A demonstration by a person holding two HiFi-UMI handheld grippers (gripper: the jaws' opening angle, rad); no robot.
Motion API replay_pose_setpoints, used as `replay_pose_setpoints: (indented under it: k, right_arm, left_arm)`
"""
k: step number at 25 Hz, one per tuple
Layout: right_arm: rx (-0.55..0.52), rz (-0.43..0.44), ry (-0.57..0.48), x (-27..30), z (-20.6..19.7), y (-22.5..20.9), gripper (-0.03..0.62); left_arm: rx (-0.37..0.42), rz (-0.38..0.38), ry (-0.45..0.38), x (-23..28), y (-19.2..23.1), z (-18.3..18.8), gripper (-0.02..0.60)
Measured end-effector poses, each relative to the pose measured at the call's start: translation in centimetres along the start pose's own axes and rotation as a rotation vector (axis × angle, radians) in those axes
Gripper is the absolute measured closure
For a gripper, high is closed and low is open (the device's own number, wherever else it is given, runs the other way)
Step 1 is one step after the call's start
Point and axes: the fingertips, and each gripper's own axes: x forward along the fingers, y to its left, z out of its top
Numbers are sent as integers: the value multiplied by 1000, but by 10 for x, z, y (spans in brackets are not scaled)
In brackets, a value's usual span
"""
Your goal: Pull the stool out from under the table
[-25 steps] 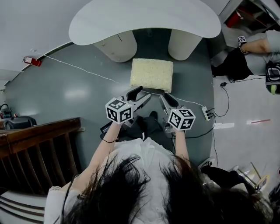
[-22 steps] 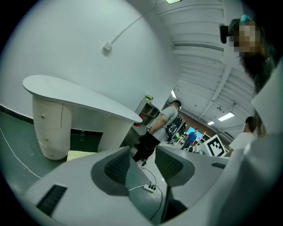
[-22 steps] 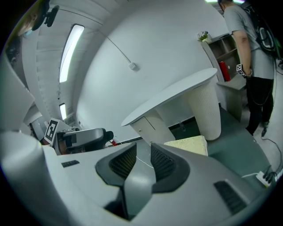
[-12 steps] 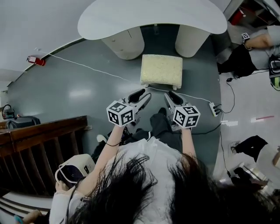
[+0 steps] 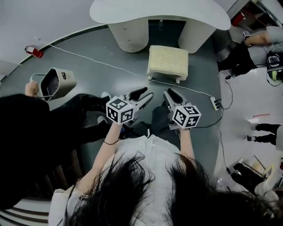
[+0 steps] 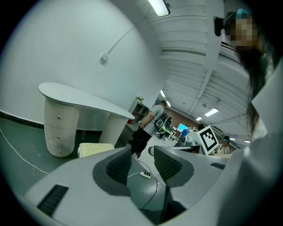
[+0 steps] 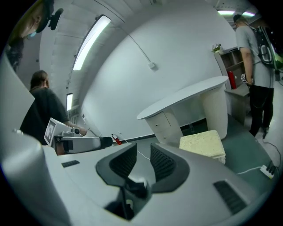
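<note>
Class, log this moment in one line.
stool: clear of table, on floor; left gripper: jaws just closing, empty; right gripper: slightly apart, empty

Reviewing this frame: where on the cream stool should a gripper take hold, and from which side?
Probably the near long edge of the stool, one jaw above the cushion and one below, coming from the person's side. Short legs leave room beneath, and that edge faces the person unobstructed; the table stands behind.

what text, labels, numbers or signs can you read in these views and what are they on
None readable.
The left marker cube and the right marker cube carry only black-and-white square patterns, no letters.
Any print on the carried box is too small to tell.
</note>
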Motion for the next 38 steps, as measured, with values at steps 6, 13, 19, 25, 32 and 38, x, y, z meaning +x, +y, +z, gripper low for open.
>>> replay_pose_setpoints:
  k: [6,13,19,25,32,38]
  right_arm:
    - [-37,-28,-11,-25,-41,55,494]
    - [-75,-26,-29,-49,-52,83,516]
    - [-106,-30,-62,-67,-54,92,528]
    - [-143,-20,-60,-84,-58,99,531]
    - [-156,-17,-66,-91,-56,97,533]
    - [-163,-24,-76,-98,-57,96,533]
  left_arm:
    - [8,-72,-6,-49,-22,-29,411]
    - [17,-121,-12,-66,-43,-42,420]
    - [33,-140,-13,-71,-55,-49,433]
    - [48,-152,-14,-72,-69,-50,434]
    - [62,-156,-8,-68,-76,-51,434]
    - [65,-154,-31,-68,-80,-44,434]
